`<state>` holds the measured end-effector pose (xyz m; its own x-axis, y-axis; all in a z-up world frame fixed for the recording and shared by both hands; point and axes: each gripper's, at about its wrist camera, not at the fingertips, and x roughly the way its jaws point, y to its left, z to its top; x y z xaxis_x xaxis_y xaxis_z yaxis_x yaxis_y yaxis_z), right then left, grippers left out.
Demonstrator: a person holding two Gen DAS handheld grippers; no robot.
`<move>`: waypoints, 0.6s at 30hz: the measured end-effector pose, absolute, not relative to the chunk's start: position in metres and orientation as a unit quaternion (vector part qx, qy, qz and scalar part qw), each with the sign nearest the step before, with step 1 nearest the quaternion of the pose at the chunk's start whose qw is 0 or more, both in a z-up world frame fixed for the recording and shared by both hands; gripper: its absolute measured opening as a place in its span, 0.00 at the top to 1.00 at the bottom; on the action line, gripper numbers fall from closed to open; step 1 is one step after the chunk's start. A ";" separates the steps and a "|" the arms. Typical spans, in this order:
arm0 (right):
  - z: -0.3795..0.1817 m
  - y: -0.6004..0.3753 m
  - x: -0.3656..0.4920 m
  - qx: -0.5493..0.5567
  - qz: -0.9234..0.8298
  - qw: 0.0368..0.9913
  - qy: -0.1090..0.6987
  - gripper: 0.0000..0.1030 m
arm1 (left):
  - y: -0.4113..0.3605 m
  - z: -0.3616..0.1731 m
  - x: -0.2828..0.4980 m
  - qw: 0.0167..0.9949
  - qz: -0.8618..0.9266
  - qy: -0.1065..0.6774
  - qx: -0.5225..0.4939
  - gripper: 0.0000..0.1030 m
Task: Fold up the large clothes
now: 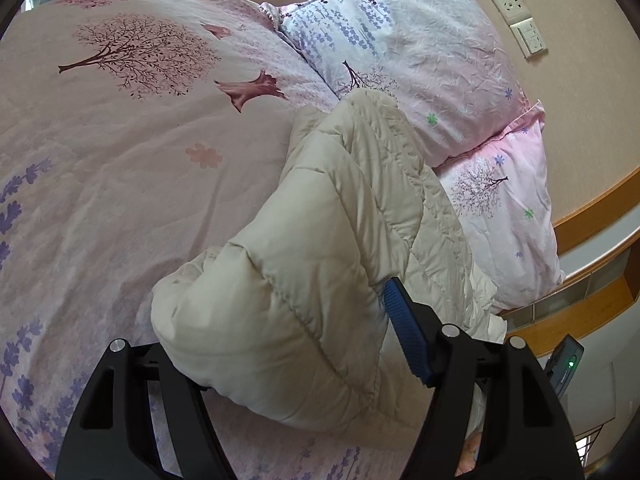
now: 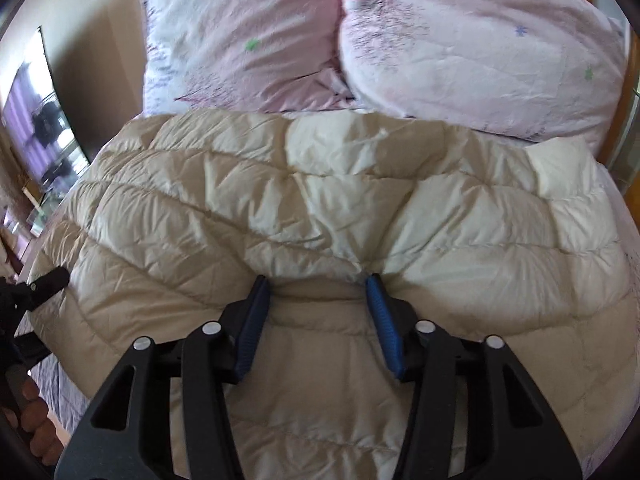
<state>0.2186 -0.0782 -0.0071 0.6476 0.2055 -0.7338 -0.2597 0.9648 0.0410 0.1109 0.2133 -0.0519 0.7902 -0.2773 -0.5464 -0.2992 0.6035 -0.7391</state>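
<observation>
The cream padded jacket point(image 2: 320, 208) lies on the bed point(image 1: 100, 168), its far edge against the pillows point(image 2: 480, 60). My left gripper point(image 1: 280, 332) and right gripper point(image 2: 318, 300) each pinch its folds.

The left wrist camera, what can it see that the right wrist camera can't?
Only the left wrist view shows the wall socket, the light switch and the bed cover's tree print. Only the right wrist view shows a dark screen on the wall and the person's fingers. Both show the puffy cream jacket, the pink pillows, and blue gripper pads.
</observation>
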 end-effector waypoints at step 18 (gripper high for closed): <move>-0.028 -0.070 0.230 -0.078 0.119 0.895 0.423 0.60 | 0.166 0.035 0.123 0.915 -0.091 0.201 -0.337 0.75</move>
